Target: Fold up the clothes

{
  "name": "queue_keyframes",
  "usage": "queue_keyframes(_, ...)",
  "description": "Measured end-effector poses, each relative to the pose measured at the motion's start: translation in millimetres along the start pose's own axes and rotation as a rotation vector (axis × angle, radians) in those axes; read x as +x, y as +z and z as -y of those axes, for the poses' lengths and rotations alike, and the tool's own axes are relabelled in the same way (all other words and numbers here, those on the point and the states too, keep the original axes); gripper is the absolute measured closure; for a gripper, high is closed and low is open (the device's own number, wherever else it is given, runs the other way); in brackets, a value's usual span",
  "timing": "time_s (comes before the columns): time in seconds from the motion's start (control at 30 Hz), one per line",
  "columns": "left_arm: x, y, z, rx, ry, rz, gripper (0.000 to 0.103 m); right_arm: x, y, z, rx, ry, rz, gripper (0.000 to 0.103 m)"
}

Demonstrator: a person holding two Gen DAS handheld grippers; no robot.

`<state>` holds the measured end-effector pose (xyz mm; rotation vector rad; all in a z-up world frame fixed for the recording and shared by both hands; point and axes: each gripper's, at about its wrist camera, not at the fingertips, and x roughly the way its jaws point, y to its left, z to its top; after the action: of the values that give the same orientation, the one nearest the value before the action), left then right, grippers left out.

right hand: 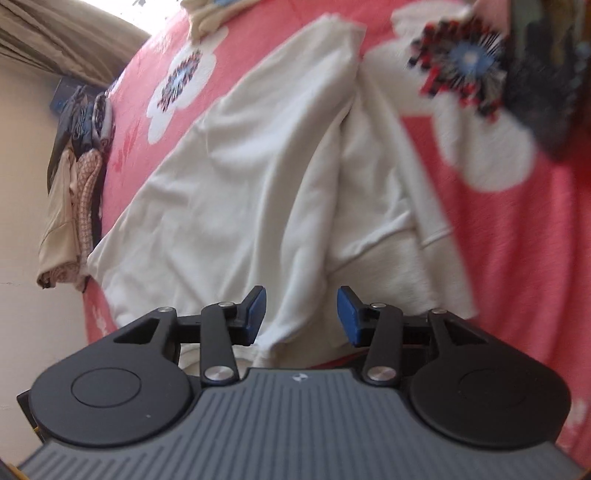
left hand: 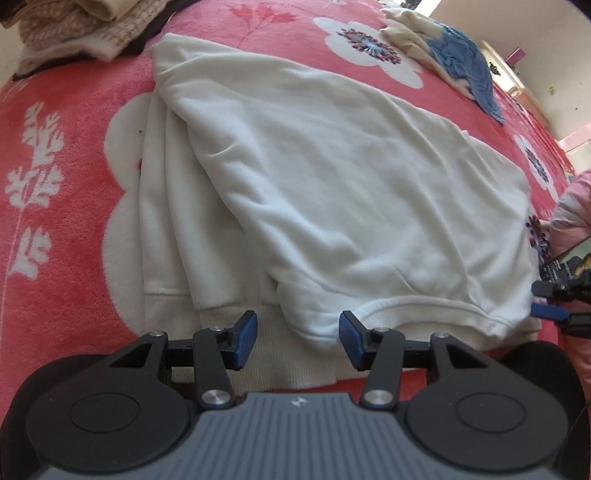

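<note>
A white sweatshirt (left hand: 332,184) lies spread on a pink floral blanket (left hand: 66,110), one side folded over the body, with the ribbed hem (left hand: 295,354) nearest me. My left gripper (left hand: 298,339) hovers open just above that hem, its blue pads apart and nothing pinched. At the right edge of this view, blue-padded fingers (left hand: 549,312) of the other gripper reach the garment's corner. In the right wrist view the sweatshirt (right hand: 240,184) fills the middle. My right gripper (right hand: 301,314) stands open over a raised fold near the hem, and the pads do not press on it.
A heap of beige and knitted clothes (left hand: 74,29) sits at the far left of the bed, and a cream and blue pile (left hand: 443,55) at the far right. A person's pink sleeve (left hand: 572,206) shows at the right. Stacked clothes (right hand: 74,184) lie at the bed's edge.
</note>
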<state>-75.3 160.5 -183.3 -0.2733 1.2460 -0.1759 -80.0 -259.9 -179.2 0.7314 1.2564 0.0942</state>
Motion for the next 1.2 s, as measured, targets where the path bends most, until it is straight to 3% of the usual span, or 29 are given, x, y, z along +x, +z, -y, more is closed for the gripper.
queue_keyframes(0.13,8,4,2,-0.013,0.007,0.004,0.055,12,-2,-2,0.000,0.005,-0.036,0.061)
queue_keyframes(0.2,9,4,5,-0.003,0.022,0.020,0.064,15,-2,-4,-0.017,0.010,-0.041,0.064)
queue_keyframes(0.23,8,3,6,0.011,0.029,0.031,0.067,15,-2,-6,-0.036,0.007,-0.038,0.070)
queue_keyframes(0.3,5,1,7,0.024,0.029,0.051,0.085,17,-2,-9,-0.075,-0.013,-0.024,0.086)
queue_keyframes(0.37,1,0,8,0.027,0.025,0.065,0.089,18,-2,-9,-0.102,-0.027,-0.012,0.096)
queue_keyframes(0.5,-8,-4,13,0.056,0.036,0.071,0.092,10,-3,-19,-0.187,-0.042,0.018,0.098)
queue_keyframes(0.7,-11,-9,18,0.096,0.041,0.040,0.092,-2,-2,-35,-0.310,-0.103,0.037,0.098)
queue_keyframes(0.93,8,-4,23,0.141,0.090,-0.039,0.089,32,-4,-40,-0.443,-0.236,-0.009,0.097)
queue_keyframes(1.07,2,-2,19,0.152,0.084,-0.071,0.081,32,1,-43,-0.450,-0.248,-0.035,0.093)
queue_keyframes(1.1,-2,-2,18,0.150,0.081,-0.074,0.071,28,3,-43,-0.443,-0.249,-0.038,0.092)
queue_keyframes(1.2,-23,-6,14,0.177,0.114,-0.034,0.064,0,8,-48,-0.446,-0.244,0.003,0.091)
